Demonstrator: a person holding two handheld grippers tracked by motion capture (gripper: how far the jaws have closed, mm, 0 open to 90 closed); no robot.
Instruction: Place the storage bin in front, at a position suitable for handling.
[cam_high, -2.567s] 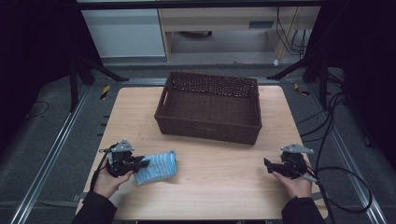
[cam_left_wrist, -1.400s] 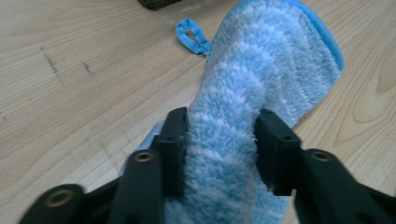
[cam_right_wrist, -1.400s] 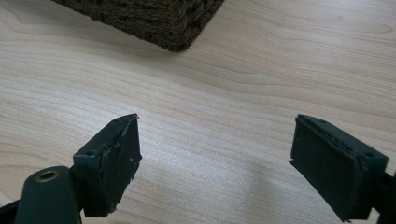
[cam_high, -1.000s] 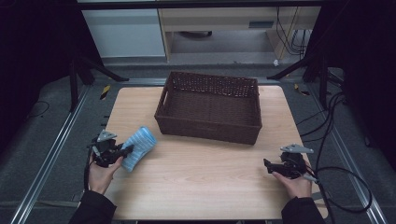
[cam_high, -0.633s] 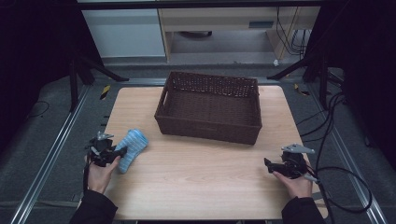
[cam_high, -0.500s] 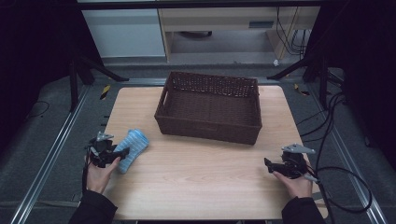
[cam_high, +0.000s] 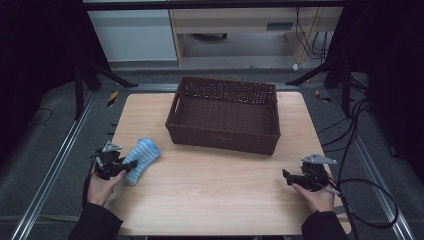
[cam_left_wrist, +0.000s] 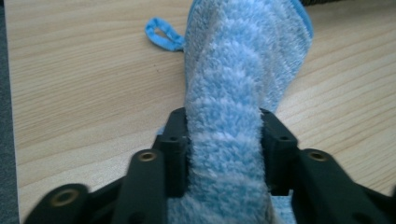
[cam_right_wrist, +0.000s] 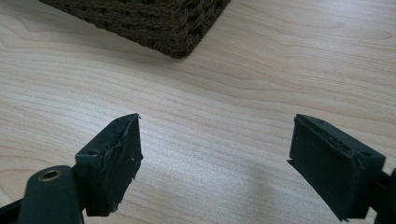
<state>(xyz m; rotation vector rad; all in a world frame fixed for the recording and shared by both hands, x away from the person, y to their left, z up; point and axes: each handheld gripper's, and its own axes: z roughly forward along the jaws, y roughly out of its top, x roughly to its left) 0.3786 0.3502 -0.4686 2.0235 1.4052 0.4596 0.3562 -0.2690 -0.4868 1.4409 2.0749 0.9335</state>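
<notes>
Left gripper (cam_left_wrist: 224, 140), jaws having just been closing, is pinching the fluffy blue-and-white striped cloth (cam_left_wrist: 243, 79) at the wooden table's (cam_high: 215, 185) eight o'clock. Right gripper (cam_right_wrist: 215, 163) is idling wide, empty. Risk: shallow pinch slipping, cloth dropping before the dark woven basket (cam_high: 225, 112).

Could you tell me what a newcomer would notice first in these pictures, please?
Probably the fluffy blue striped towel at the table's left edge, pinched between the jaws of the left gripper, which have just been closing on it. Next comes the dark woven basket, empty, at the table's far middle, while the right gripper rests open near the right edge.
</notes>
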